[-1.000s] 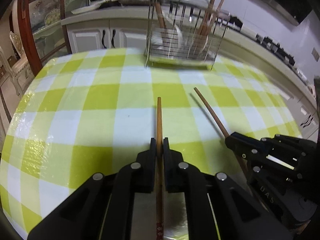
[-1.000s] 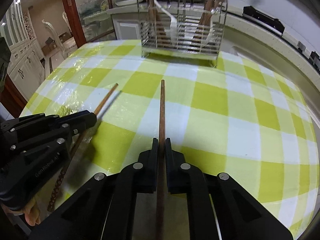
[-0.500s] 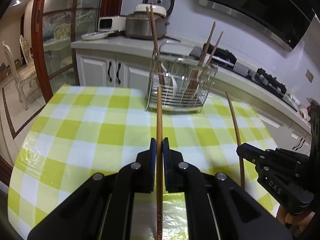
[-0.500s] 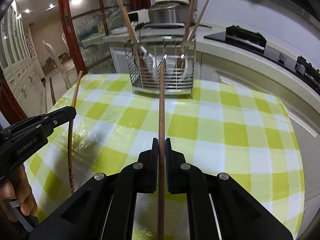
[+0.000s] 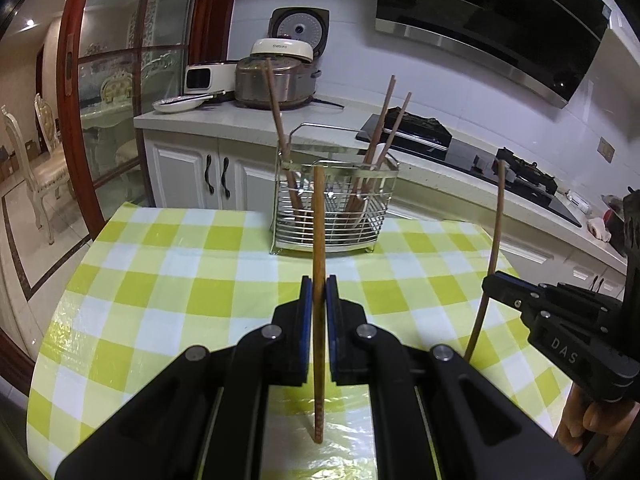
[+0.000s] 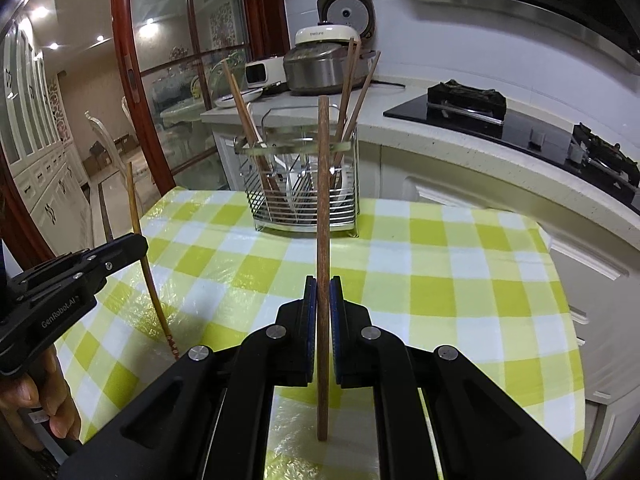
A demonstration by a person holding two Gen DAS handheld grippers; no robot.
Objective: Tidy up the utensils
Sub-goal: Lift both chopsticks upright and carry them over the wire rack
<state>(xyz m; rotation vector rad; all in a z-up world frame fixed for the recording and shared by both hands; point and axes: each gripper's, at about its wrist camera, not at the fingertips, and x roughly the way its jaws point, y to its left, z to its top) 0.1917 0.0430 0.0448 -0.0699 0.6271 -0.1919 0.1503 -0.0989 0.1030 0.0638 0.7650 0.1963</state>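
My left gripper (image 5: 319,286) is shut on a light brown chopstick (image 5: 319,240) and holds it upright above the checked table. My right gripper (image 6: 323,286) is shut on a darker brown chopstick (image 6: 323,208), also upright. Each gripper shows in the other's view: the right one (image 5: 490,280) with its chopstick (image 5: 496,220), the left one (image 6: 140,242) with its chopstick (image 6: 138,220). A wire utensil rack (image 5: 334,208) stands at the table's far edge and holds several chopsticks and a white spoon. It also shows in the right wrist view (image 6: 304,184).
The table has a yellow-green checked cloth (image 5: 160,288). Behind it runs a white counter (image 5: 224,124) with a rice cooker (image 5: 276,76), a plate (image 5: 176,104) and a black hob (image 5: 412,132). A glass door with a red frame (image 5: 76,100) is at left.
Both grippers have risen off the table and tipped up, so both chopsticks went from lying flat and pointing at the rack to standing upright in the air.
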